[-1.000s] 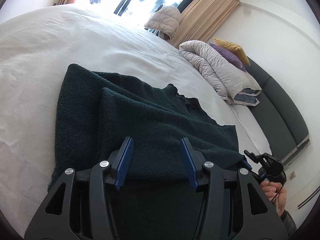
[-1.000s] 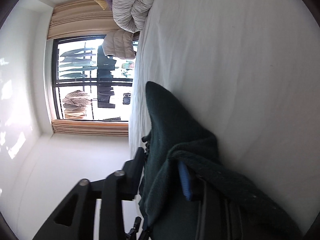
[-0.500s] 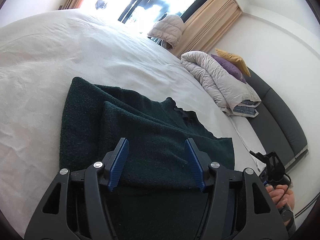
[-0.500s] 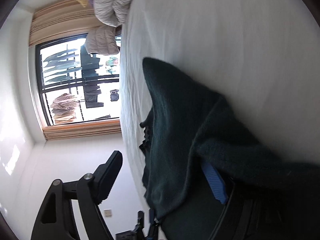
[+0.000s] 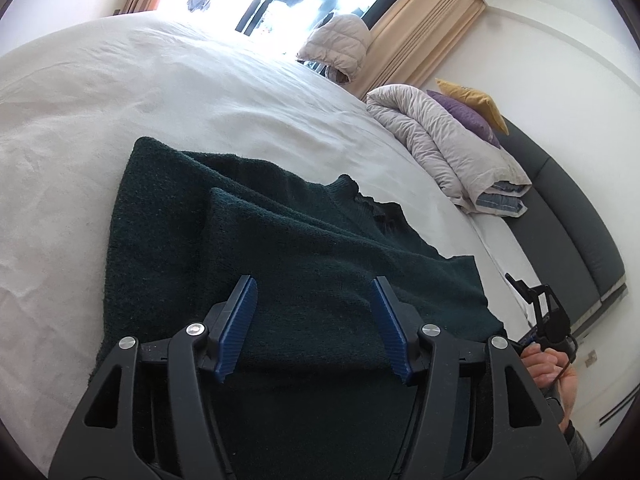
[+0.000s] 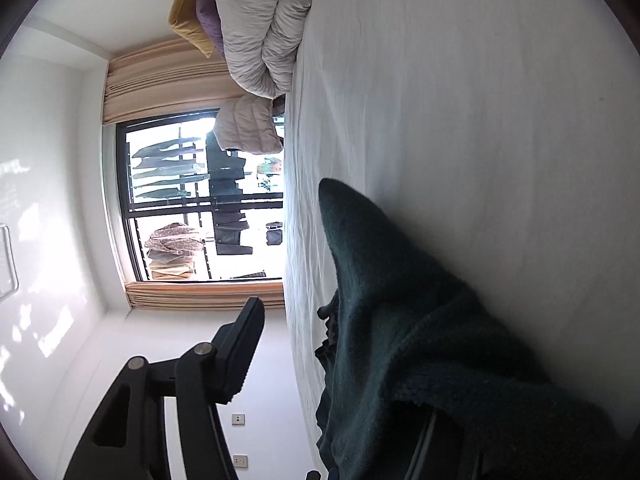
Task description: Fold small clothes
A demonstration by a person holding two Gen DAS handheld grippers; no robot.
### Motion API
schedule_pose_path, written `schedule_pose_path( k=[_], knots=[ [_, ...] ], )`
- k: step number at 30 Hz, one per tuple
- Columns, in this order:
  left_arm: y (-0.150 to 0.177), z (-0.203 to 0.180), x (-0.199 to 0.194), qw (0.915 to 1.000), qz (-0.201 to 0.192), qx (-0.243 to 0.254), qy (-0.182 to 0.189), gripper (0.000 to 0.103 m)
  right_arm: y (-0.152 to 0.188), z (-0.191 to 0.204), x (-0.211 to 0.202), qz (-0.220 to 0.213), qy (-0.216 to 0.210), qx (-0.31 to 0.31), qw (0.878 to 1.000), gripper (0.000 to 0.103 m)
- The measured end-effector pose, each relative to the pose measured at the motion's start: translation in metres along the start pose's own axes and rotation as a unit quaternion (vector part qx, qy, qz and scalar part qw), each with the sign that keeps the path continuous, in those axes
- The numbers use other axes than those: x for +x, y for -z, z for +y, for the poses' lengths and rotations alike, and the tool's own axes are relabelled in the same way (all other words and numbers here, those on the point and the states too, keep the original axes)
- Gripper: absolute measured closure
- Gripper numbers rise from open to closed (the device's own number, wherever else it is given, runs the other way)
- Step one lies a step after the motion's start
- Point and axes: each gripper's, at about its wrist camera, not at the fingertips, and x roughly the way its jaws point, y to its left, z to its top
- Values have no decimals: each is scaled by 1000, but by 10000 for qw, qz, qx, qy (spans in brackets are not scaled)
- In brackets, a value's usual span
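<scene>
- Dark green sweater (image 5: 288, 264) lies half-folded on white bed (image 5: 120, 92)
- Left gripper (image 5: 314, 326) spread wide over it, pads clear of the knit
- Right gripper (image 6: 344, 364) jaws just narrowed; one finger under draped cloth, grip unclear
- Risk: cloth snags that finger, fold drags open

One dark green garment (image 5: 280, 248), one bed (image 5: 120, 92), one rolled duvet (image 5: 432, 140), two pillows (image 5: 468, 112), perhaps more hidden, two claws (image 5: 314, 320).
</scene>
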Motion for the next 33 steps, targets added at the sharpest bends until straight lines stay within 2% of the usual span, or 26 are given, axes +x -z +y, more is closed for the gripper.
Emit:
schedule_pose_path(
  k=[2, 4, 6, 10, 16, 21, 23, 26, 28, 30, 33],
  knots=[
    [1, -5, 6, 9998, 107, 129, -139, 46, -1, -5, -3, -5, 56, -190, 9998, 63],
    [1, -7, 8, 9996, 121, 158, -180, 46, -6, -7, -7, -77, 52, -308, 9995, 68],
    [1, -7, 7, 9997, 118, 183, -95, 46, -15, -14, -14, -243, -176, 12, 9995, 68],
    [1, -7, 9, 9998, 103, 157, -106, 46, -19, -9, -14, -241, -138, -257, 9993, 67],
    [0, -9, 11, 9995, 129, 242, -133, 46, -13, -13, -17, -399, -163, -178, 9989, 71],
    [1, -8, 6, 9997, 84, 232, -13, 46, -25, -17, -24, -345, -334, 160, 9987, 67],
    [0, -6, 5, 9997, 64, 201, -89, 45, -29, -19, -25, -462, -386, 282, 9978, 65],
    [-1, -4, 3, 9999, 19, 127, -66, 45, -34, -14, -20, -548, -157, -29, 9984, 65],
    [-3, -9, -7, 9997, -157, 180, -52, 45, -33, -11, -18, -608, -100, -161, 9980, 64],
    [-6, -18, -15, 9991, -352, 229, 75, 44, -22, -2, -15, -543, 57, -670, 9963, 62],
    [-12, -40, -10, 9981, -349, 489, 143, 38, -2, 12, -11, -265, 427, -1219, 9913, 57]
  ],
)
